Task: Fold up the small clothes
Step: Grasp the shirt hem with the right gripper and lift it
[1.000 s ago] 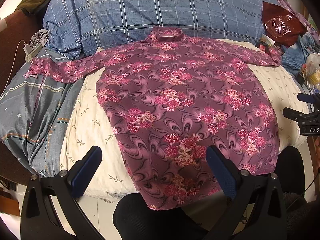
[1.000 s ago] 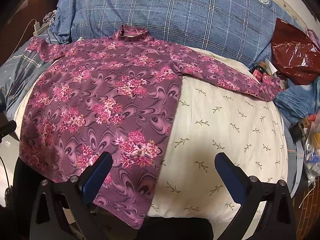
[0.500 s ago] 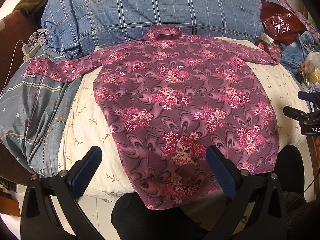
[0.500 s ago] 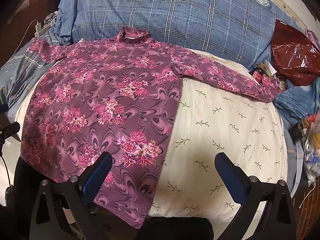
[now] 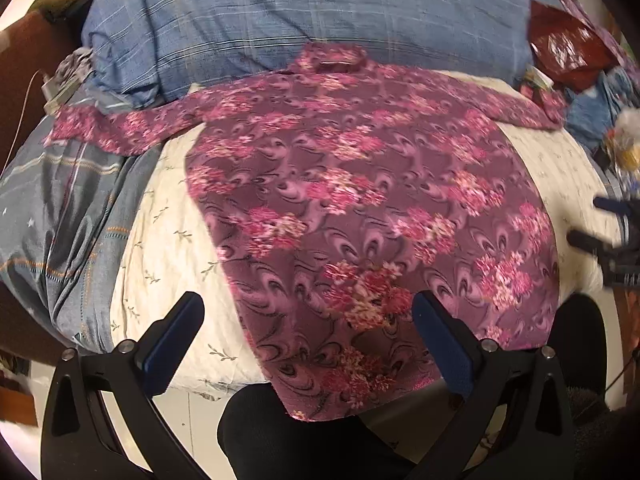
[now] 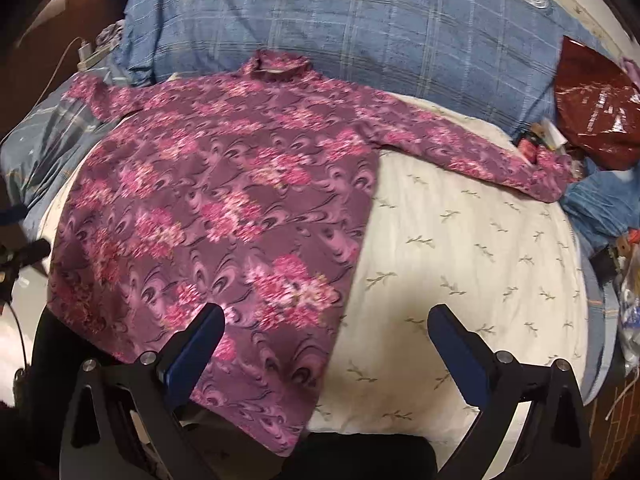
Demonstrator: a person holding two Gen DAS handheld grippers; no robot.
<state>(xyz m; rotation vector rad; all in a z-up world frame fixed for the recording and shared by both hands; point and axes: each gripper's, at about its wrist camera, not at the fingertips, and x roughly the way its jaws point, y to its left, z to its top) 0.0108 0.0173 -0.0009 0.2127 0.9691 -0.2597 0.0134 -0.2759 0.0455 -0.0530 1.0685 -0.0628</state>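
A purple long-sleeved top with pink flowers (image 5: 360, 200) (image 6: 224, 208) lies spread flat on a cream leaf-print bed cover (image 5: 168, 248) (image 6: 472, 248), collar at the far side, both sleeves stretched out sideways, hem hanging over the near edge. My left gripper (image 5: 308, 320) hovers open above the hem's left half, holding nothing. My right gripper (image 6: 326, 332) hovers open over the top's right edge near the hem, also holding nothing. Its fingers (image 5: 600, 232) show at the right edge of the left wrist view.
A big blue checked pillow (image 5: 320, 12) (image 6: 360, 28) lies behind the collar. A grey-blue blanket (image 5: 60, 216) is bunched at the left. A dark red bag (image 6: 596, 120) and blue cloth (image 6: 604, 208) crowd the right. A person's dark trouser legs (image 5: 288, 440) stand at the near edge.
Both grippers have drifted slightly, so the top sits a little lower and to the right in both views, with motion blur. The top lies as before; both grippers stay open.
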